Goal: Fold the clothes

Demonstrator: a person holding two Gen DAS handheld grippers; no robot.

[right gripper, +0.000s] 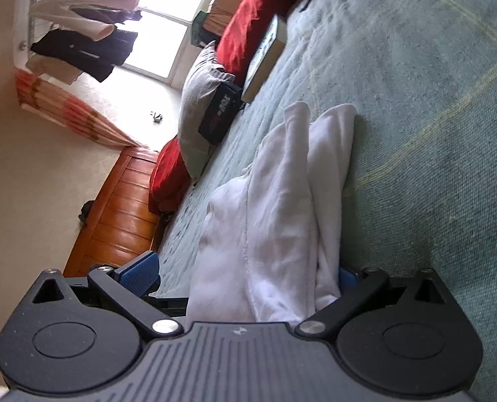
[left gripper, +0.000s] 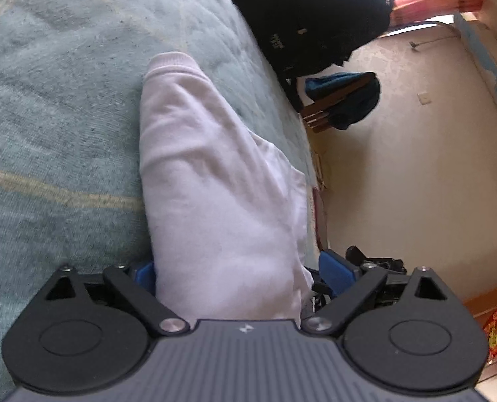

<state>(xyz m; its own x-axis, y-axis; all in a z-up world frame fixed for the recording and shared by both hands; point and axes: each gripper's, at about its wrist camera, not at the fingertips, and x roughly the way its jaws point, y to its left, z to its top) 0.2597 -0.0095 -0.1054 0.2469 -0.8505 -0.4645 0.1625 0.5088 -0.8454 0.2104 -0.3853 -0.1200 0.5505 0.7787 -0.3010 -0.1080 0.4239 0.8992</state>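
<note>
Left wrist view first, biggest thing down: the green bedspread [left gripper: 47, 100] fills everything from 7 to 12 o'clock, with bare floor [left gripper: 415, 167] off at 3 o'clock past the mattress edge. Lying on the bedspread near that edge is the pale garment [left gripper: 208, 184], a long bunched strip running from the camera up toward 12 o'clock and ending in a ribbed cuff or hem. The left gripper [left gripper: 236, 274] has its 2 blue pads spread wide, cloth heaped between them, so it's gaping rather than pinching; whether the fabric is truly held or just draped over the body I can't tell. Right wrist view shows the same bedspread [right gripper: 432, 134] from 12 to 5 o'clock, red and grey pillows [right gripper: 201, 100] up at 11 o'clock, and the garment [right gripper: 281, 201] running up the middle in 2 or 3 loose ridges. The right gripper [right gripper: 248, 274] is likewise wide apart with cloth lying across its front. My read: both tools sit at one end of the piece, mid-fold, either just let go of an edge or about to pinch it. Whichever comes next, those ridges want flattening for a tidy fold.
</note>
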